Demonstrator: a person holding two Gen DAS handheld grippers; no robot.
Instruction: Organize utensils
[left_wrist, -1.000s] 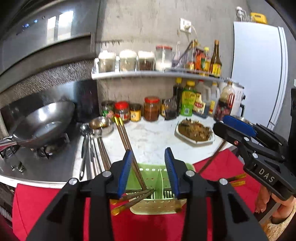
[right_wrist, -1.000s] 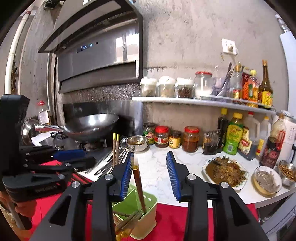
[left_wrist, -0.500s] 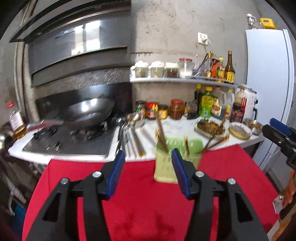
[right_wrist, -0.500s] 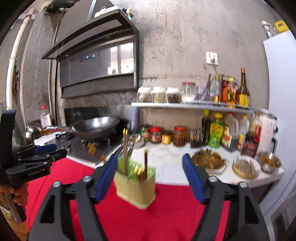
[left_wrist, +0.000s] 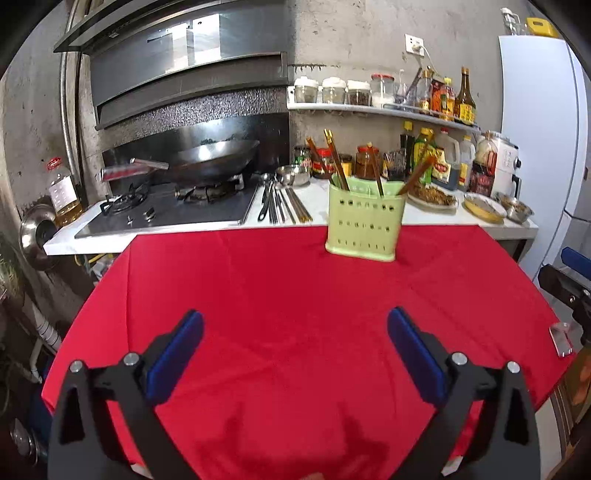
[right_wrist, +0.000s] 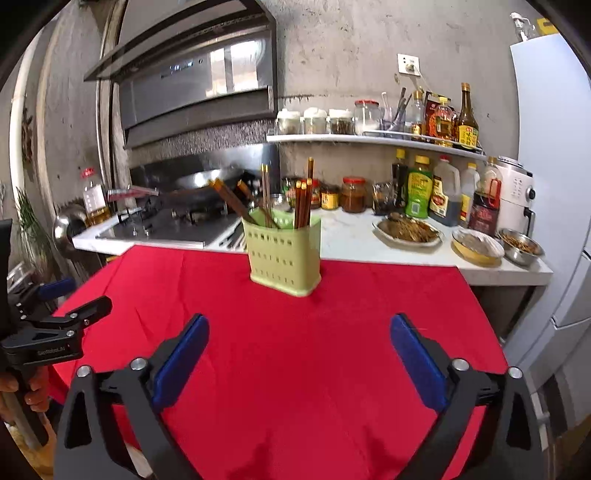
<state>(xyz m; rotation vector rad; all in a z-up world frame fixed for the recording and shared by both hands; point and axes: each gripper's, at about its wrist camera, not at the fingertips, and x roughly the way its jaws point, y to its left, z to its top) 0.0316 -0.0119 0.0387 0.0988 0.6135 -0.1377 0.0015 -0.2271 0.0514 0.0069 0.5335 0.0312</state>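
Note:
A light green perforated utensil holder stands upright at the far edge of the red tablecloth; it also shows in the right wrist view. Several brown chopsticks stand in it, leaning different ways. My left gripper is open and empty, low over the near part of the cloth, well short of the holder. My right gripper is open and empty too, also well back from the holder. The left gripper shows at the left edge of the right wrist view.
Behind the table runs a white counter with loose metal spoons and chopsticks, a gas hob with a wok, jars, sauce bottles and dishes of food. A white fridge stands at the right.
Both grippers have pulled back from the holder toward the near side of the table and opened wider. The holder now stands far off with the chopsticks in it.

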